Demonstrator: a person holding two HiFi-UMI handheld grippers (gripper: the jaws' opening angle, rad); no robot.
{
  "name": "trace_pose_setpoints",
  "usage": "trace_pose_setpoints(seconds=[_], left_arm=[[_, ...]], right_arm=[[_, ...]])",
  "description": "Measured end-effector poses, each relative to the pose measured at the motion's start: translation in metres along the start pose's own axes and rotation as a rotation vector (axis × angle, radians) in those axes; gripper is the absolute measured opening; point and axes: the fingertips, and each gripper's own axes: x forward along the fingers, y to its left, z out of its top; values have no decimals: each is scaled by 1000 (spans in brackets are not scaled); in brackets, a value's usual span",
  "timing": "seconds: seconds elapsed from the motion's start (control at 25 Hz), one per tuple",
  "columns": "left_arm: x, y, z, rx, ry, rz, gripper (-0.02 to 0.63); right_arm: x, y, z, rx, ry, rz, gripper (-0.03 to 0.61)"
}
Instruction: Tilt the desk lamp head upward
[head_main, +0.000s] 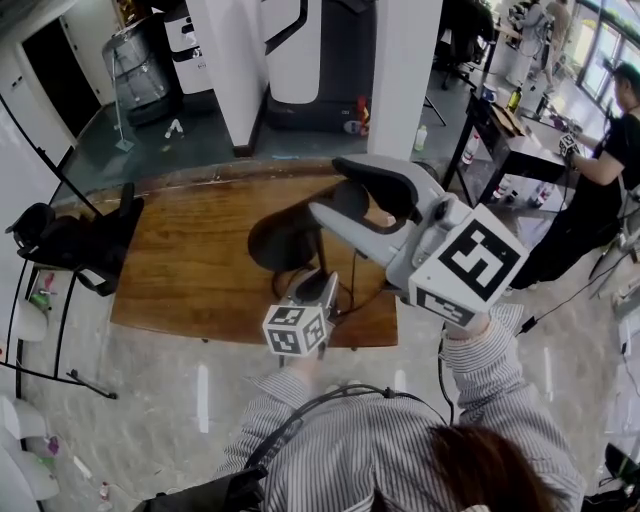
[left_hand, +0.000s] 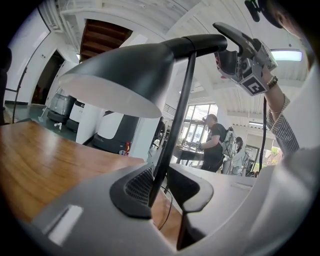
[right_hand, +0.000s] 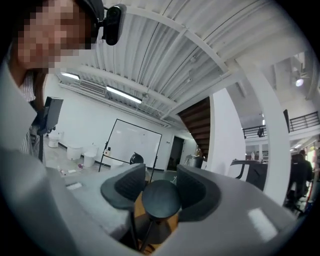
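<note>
A black desk lamp stands on the wooden table (head_main: 190, 270). From the head view I look down on its dark shade (head_main: 283, 240); the base is hidden beneath it. In the left gripper view the shade (left_hand: 115, 80) juts left from the thin stem (left_hand: 172, 130). My left gripper (left_hand: 160, 187) is shut on that stem low down, and appears below the shade (head_main: 325, 280) from above. My right gripper (right_hand: 160, 192) is raised at the lamp's top, and its pads sit against the round rear end of the lamp head (right_hand: 161, 200). That same gripper (left_hand: 227, 47) reaches in from the right.
A black chair with bags (head_main: 75, 240) stands off the table's left end. White pillars (head_main: 400, 80) rise behind the table. A person (head_main: 605, 170) works at a desk (head_main: 520, 145) far right. The lamp's cable (head_main: 350, 290) trails toward the table's near edge.
</note>
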Motion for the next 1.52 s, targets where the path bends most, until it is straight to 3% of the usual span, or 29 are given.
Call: trace_pose_setpoints(seconds=[0.28,0.44,0.76,1.16,1.52], left_arm=[[2,-2,-1,-1,4,-8,86],[4,-4,-2,0,3,-9,86],[4,-4,-1,-34,-12,-12,91],[4,0,-3,-51,-21,-22,97],[4,0,-3,-47,-10,-26,97]], right_arm=[[2,-3,-16,9,57,28,215],[0,-4,-16,28,6,11,225],[-3,-3,-10,-22,21,-13,210],[-29,8,-39,-35,4,-113,209],[-41,14,-69,36,-23,-182,207]])
